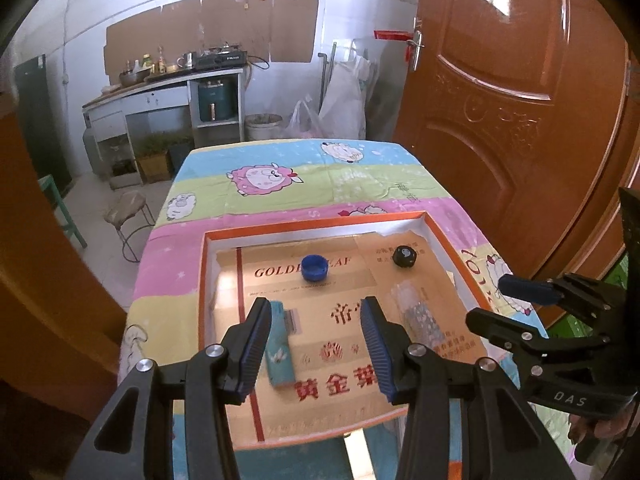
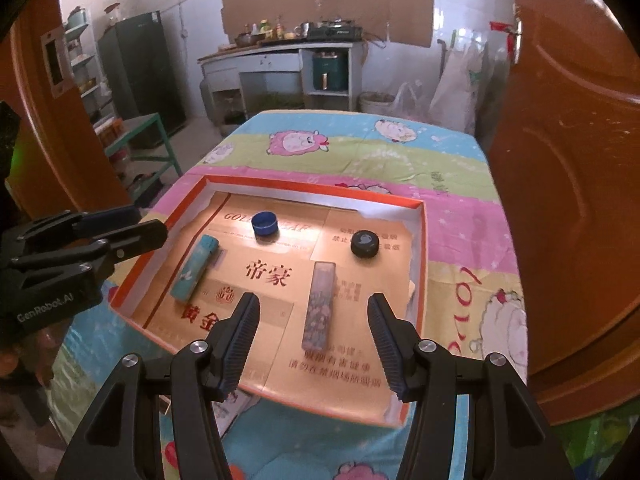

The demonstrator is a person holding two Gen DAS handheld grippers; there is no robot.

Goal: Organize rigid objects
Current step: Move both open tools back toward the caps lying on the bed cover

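Note:
An orange-rimmed shallow box point(image 1: 456, 240) point(image 2: 420, 264) lined with gold card lies on the table. In it lie a teal lighter point(image 1: 280, 354) point(image 2: 194, 270), a grey patterned lighter point(image 1: 422, 314) point(image 2: 319, 308), a blue bottle cap point(image 1: 315, 268) point(image 2: 265, 223) and a black cap point(image 1: 405, 256) point(image 2: 365, 243). My left gripper point(image 1: 316, 312) is open and empty above the box, with the teal lighter beside its left finger. My right gripper point(image 2: 314, 308) is open and empty, hovering over the grey lighter. Each gripper shows in the other's view, the right one point(image 1: 532, 300) and the left one point(image 2: 132, 224).
The table wears a striped sheep-print cloth point(image 1: 280, 176) point(image 2: 360, 152). An orange door point(image 1: 520, 100) point(image 2: 568, 160) stands close on the right. A stool point(image 1: 128, 210) and a green bench point(image 2: 140, 136) stand left of the table. A kitchen counter point(image 1: 168, 84) is at the back.

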